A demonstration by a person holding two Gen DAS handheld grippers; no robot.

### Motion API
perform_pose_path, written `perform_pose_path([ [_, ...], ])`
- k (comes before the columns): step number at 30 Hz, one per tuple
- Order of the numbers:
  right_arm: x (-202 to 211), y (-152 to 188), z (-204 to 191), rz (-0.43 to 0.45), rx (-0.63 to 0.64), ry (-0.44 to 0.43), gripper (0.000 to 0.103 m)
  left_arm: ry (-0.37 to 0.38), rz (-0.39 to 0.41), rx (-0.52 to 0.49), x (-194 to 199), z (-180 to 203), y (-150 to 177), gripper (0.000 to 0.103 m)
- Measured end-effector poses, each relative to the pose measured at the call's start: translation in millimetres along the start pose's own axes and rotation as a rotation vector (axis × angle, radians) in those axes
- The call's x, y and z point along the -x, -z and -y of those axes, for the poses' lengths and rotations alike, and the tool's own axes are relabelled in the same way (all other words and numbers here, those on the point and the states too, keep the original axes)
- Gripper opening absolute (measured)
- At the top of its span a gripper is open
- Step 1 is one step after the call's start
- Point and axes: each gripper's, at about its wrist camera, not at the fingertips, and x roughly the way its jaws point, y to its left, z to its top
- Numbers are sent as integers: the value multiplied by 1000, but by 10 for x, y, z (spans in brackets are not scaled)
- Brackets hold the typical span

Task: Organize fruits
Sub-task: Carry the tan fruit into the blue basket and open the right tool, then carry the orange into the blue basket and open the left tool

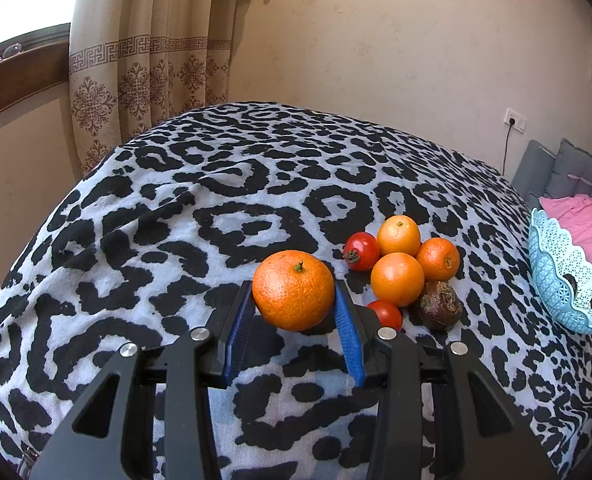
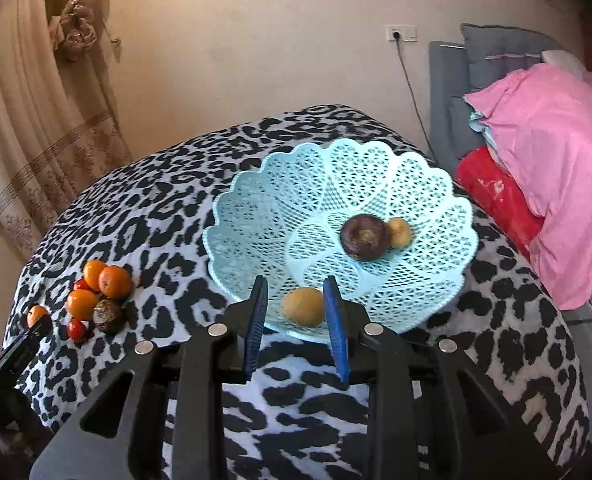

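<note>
My left gripper is shut on a large orange and holds it above the leopard-print blanket. Right of it lies a pile of fruit: three small oranges, two red tomatoes and a dark wrinkled passion fruit. The pile also shows in the right wrist view. My right gripper is open over the near rim of a light blue lattice basket. The basket holds a yellow-brown fruit between my fingers, a dark purple fruit and a small yellow one.
Pink bedding and a red pillow lie right of the basket against a grey headboard. A curtain hangs at the back left. A wall socket with a cord is behind the bed.
</note>
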Motion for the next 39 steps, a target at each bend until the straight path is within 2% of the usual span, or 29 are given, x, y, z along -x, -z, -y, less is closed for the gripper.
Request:
perform_pose_path([
  [7, 82, 65, 133, 11, -31, 4, 32, -10, 5, -2, 2, 4, 2, 40],
  [8, 101, 81, 159, 14, -37, 5, 36, -12, 6, -3, 3, 5, 3, 40],
  [9, 117, 93, 182, 17, -44, 7, 46, -16, 8, -4, 6, 9, 6, 40],
  [10, 146, 113, 216, 27, -55, 11, 47, -19, 11, -6, 11, 16, 9, 40],
  [18, 284, 207, 413, 51, -95, 10, 48, -57, 45, -44, 76, 109, 23, 40],
  [24, 258, 320, 568, 22, -119, 4, 48, -62, 43, -52, 153, 198, 55, 40],
  [32, 136, 481, 606, -31, -127, -43, 48, 30, 40, -127, 298, 622, 70, 40],
  [38, 73, 546, 593, -52, -125, -76, 49, 132, 41, -197, 373, 1085, 26, 40],
  [39, 67, 552, 587, -54, -123, -80, 52, 153, 33, -206, 366, 1183, 18, 40],
])
